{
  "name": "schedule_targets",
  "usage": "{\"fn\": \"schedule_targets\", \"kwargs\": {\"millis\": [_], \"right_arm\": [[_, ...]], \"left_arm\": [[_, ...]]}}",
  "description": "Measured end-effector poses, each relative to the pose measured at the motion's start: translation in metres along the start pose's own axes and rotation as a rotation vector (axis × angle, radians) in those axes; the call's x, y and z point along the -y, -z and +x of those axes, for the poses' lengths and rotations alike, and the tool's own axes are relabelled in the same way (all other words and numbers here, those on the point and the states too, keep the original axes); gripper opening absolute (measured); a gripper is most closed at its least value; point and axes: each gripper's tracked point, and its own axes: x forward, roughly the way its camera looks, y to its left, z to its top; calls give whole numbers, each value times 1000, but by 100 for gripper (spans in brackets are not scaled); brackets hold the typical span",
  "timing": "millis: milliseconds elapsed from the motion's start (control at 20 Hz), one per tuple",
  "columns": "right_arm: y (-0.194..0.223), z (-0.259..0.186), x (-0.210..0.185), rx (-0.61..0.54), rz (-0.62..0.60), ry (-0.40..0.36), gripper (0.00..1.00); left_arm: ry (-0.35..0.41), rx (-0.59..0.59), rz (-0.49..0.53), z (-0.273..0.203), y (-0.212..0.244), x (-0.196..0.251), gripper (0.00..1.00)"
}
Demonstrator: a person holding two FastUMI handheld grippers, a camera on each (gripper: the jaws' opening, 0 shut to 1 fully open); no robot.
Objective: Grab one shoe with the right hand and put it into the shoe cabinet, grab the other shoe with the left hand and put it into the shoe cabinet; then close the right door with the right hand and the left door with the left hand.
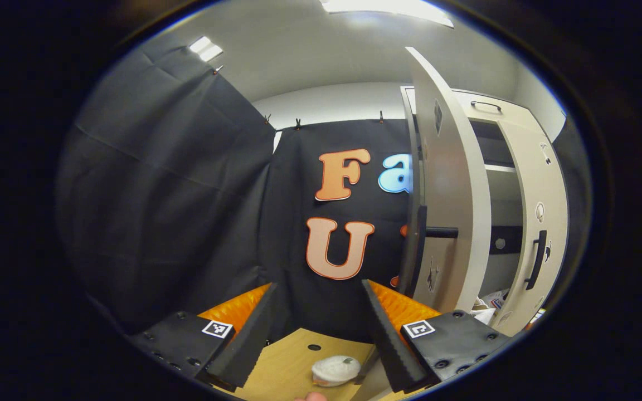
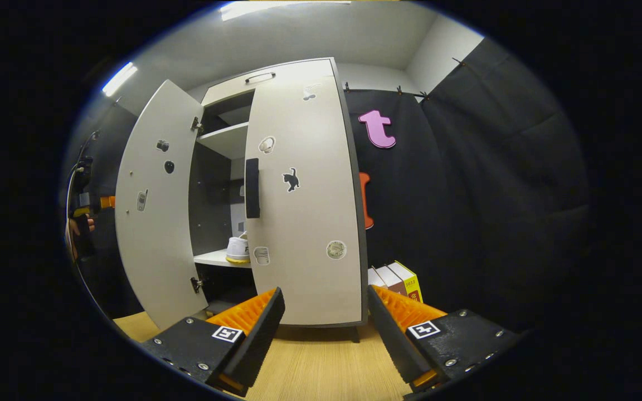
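Matt cabinet doors (image 2: 298, 211) — wood-grain floor (image 2: 321, 362) — black cloth wall (image 1: 159, 195)

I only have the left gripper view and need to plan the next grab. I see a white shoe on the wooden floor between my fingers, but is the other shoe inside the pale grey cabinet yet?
Observer: Yes. In the right gripper view a white shoe with a yellow sole stands on a shelf inside the pale grey cabinet, just past the right door's handle edge.
Operator: Is the right gripper free?
Observer: The right gripper has its jaws open with nothing between them, and it faces the front of the right door.
Operator: Anything beside the cabinet?
Observer: A few upright books stand on the floor at its right side.
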Motion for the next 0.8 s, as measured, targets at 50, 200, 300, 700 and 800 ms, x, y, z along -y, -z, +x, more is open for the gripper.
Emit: {"fn": "schedule_targets", "kwargs": {"millis": [50,200,300,700,800], "right_arm": [[-1,0,-2,-1,1,-5,92],[-3,0,-7,0,-3,-18,92],[-4,-2,-8,2,-11,-19,92],[-9,-2,-11,1,-4,-21,92],[-11,-3,-15,5,-11,-25,92]], "left_arm": [[16,-2,-12,-3,-1,4,95],[60,3,-61,-12,-3,21,95],[61,12,-68,-15,-6,23,95],[154,-4,-97,-16,-6,44,94],[196,-12,-114,-20,-6,58,94]]}}
